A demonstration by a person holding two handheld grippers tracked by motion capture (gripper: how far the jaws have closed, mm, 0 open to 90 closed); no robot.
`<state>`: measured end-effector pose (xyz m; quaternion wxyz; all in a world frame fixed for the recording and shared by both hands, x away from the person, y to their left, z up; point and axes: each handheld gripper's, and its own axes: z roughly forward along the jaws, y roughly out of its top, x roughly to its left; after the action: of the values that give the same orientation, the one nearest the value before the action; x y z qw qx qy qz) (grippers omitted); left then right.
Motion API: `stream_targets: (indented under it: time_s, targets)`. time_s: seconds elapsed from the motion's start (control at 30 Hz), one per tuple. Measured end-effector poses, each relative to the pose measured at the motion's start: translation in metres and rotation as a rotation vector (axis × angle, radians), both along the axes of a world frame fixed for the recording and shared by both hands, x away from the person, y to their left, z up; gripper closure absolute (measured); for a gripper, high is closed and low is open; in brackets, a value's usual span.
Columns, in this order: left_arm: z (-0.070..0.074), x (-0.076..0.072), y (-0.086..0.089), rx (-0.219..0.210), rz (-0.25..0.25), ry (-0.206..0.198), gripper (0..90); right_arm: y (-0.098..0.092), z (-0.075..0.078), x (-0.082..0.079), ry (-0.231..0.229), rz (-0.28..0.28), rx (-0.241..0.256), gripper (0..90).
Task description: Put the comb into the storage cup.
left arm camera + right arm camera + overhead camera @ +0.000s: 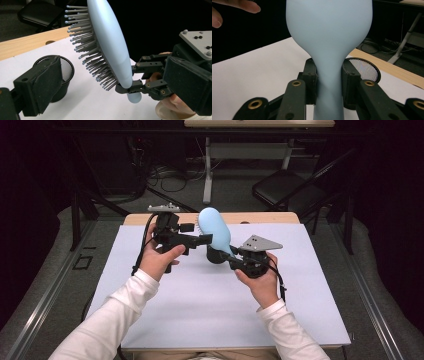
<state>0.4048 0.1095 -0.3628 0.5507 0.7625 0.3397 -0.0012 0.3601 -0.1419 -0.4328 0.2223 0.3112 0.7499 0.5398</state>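
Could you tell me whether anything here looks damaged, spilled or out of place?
Nothing stands out. The light blue hairbrush is intact and held upright by its handle in the right gripper; the black mesh cup stands upright on the white table, and the left gripper is open beside the brush.

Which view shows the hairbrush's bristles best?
The left gripper view: the light blue hairbrush stands side-on, its bristles fanning toward the black mesh cup. The high view shows a faint fringe along the brush's left edge. The right gripper view shows the smooth back, with the right tool clamping the handle.
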Motion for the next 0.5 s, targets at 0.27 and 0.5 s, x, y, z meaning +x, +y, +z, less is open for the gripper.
stream_targets:
  time_s: [0.27,0.5]
  targets:
    - [0.0,0.006,-0.007,-0.014,-0.001,0.026,4.3,0.001,0.0,-0.001,-0.003,0.002,0.004,69.6]
    - [0.0,0.01,-0.012,-0.022,0.002,0.033,5.8,0.002,0.001,-0.002,-0.006,0.006,0.002,69.6]
